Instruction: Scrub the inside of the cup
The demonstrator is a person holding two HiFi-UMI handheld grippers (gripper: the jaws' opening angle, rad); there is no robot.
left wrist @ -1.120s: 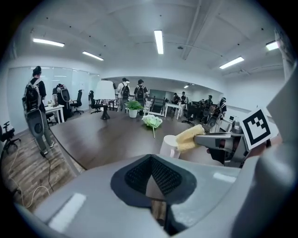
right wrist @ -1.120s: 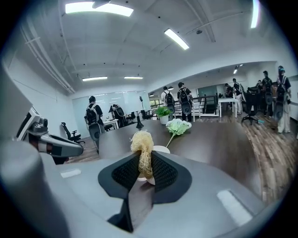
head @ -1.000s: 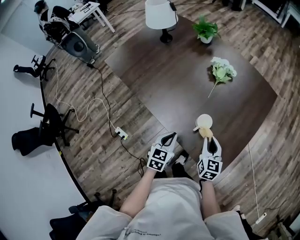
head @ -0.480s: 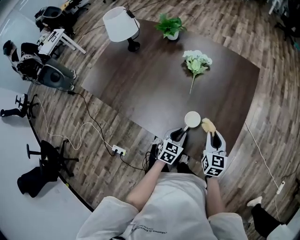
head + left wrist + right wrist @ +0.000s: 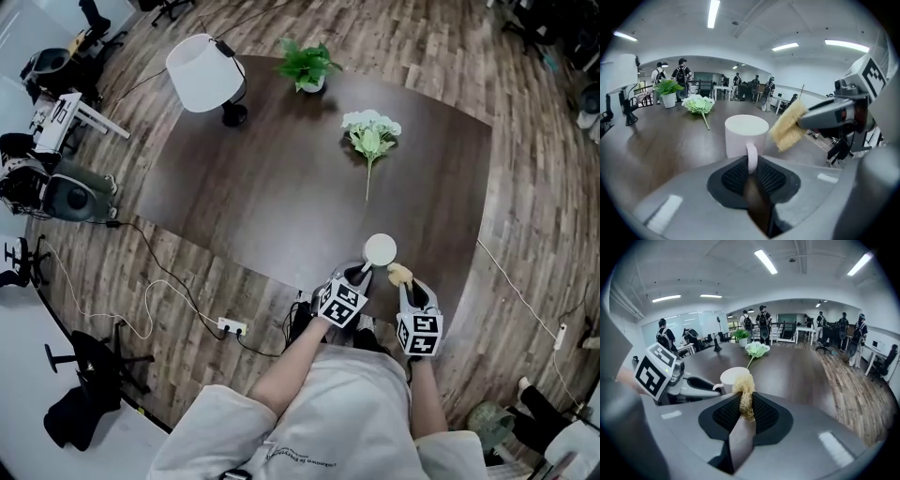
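Observation:
A white cup (image 5: 380,250) (image 5: 746,135) (image 5: 732,376) stands upright near the front edge of the dark table (image 5: 281,178). My left gripper (image 5: 359,273) (image 5: 751,161) is shut on the cup's handle. A yellow sponge (image 5: 400,275) (image 5: 788,126) (image 5: 744,392) is pinched in my right gripper (image 5: 407,280) (image 5: 745,405), which is shut on it. The sponge hangs just right of the cup, outside it, close to the rim.
A bunch of white flowers (image 5: 370,136) lies on the table beyond the cup. A potted plant (image 5: 306,66) and a white lamp (image 5: 206,75) stand at the far side. Chairs and cables lie on the wooden floor to the left. Several people stand far off in the room.
The head view has shifted, so the table sits differently in frame. My left gripper has closed in on the cup's handle. The sponge stays right beside the cup.

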